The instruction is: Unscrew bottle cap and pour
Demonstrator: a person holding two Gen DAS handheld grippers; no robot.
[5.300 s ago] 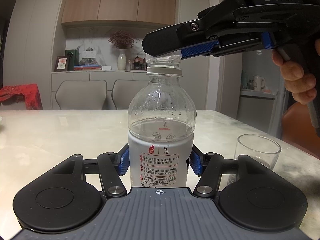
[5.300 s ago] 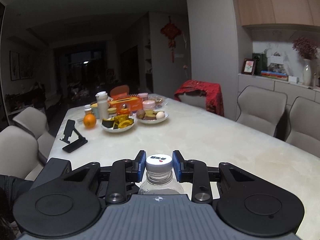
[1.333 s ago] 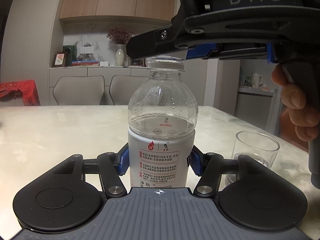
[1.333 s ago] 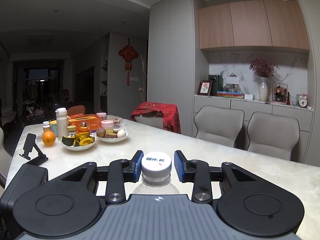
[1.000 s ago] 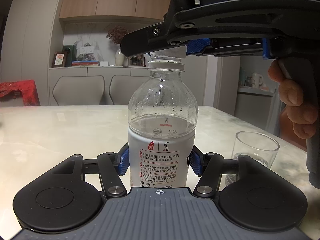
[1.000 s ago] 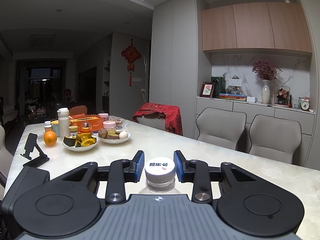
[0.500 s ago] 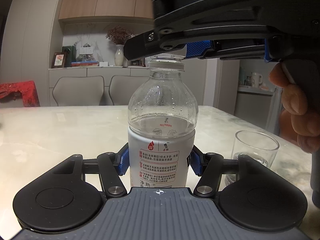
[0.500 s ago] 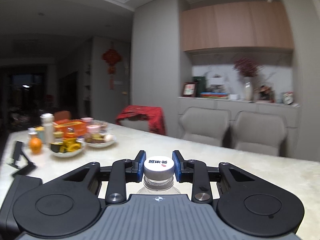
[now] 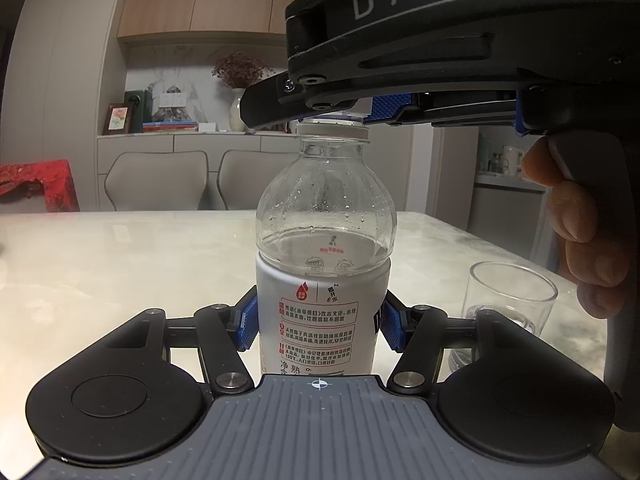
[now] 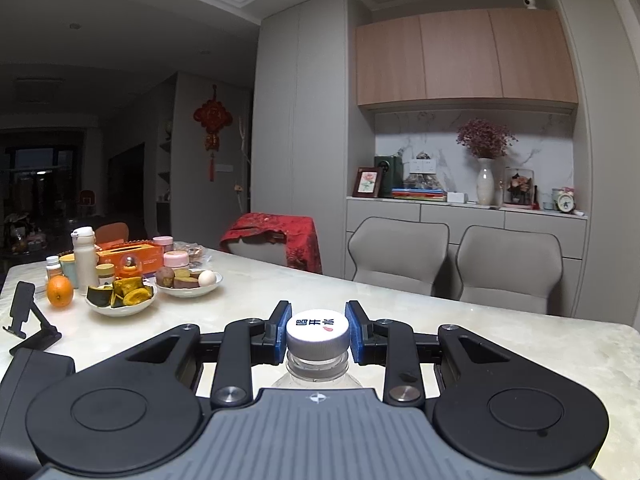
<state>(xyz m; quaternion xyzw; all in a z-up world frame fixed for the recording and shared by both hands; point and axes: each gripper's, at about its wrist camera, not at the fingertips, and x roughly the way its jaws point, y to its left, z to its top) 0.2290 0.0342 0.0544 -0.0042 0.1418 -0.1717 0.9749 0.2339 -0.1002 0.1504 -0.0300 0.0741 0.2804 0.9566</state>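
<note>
The clear plastic water bottle with a white label (image 9: 323, 280) stands upright on the pale marble table (image 9: 120, 256), its labelled body clamped between the blue pads of the left gripper (image 9: 320, 322). The right gripper (image 10: 317, 332) is closed on the white screw cap (image 10: 317, 330) from above. A clear empty drinking glass (image 9: 508, 300) stands just right of the bottle

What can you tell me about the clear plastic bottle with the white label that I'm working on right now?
The clear plastic bottle stands upright on the pale marble table. A white label with red and black print wraps its lower body; droplets cling inside the clear shoulder. Its white ribbed screw cap is on. The left gripper clamps the labelled body with its blue pads; the right gripper clamps the cap from above.
</note>
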